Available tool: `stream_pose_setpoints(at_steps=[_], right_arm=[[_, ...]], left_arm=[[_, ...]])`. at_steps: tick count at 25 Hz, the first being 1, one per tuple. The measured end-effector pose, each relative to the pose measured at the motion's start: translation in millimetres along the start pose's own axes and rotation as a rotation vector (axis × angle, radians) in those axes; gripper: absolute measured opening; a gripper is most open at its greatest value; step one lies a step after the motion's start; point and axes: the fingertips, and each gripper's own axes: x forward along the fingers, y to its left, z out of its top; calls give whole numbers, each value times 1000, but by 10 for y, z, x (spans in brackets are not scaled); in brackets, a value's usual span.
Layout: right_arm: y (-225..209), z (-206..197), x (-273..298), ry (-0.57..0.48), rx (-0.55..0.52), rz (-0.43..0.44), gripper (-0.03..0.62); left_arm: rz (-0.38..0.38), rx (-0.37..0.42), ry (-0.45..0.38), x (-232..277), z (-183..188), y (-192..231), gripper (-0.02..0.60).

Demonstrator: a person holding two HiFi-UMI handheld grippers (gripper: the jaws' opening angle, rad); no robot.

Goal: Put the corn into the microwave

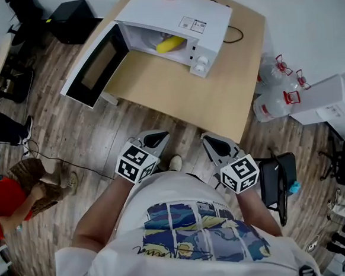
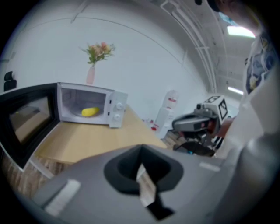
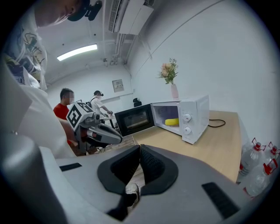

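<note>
Clear water bottles [image 1: 270,106] stand on the plank floor [image 1: 72,148] beside the wooden table [image 1: 217,95].

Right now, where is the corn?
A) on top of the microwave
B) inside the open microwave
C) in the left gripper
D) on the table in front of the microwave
B: the yellow corn lies inside the cavity of the microwave, whose door is swung open.
</note>
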Motion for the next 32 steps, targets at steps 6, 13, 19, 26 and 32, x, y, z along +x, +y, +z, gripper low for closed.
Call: stream_pose_setpoints(at_steps=[6,13,19,26,32], right_arm=[[50,2,45,-1,-10,13,11],[58,8,85,7,-28,16,11],[92,3,146,14,-40,33,9],[131,35,210,11,-55,52,11],[92,-14,202,26,-54,49,9]], left_arm=[[10,-2,6,-23,-26,45,9],[21,-10,12,-58,-64,77,9],[42,-10,7,-101,-80,133,9],[62,-18,12,-154,-132,182,9],[59,-15,16,-122,-116,173,9]])
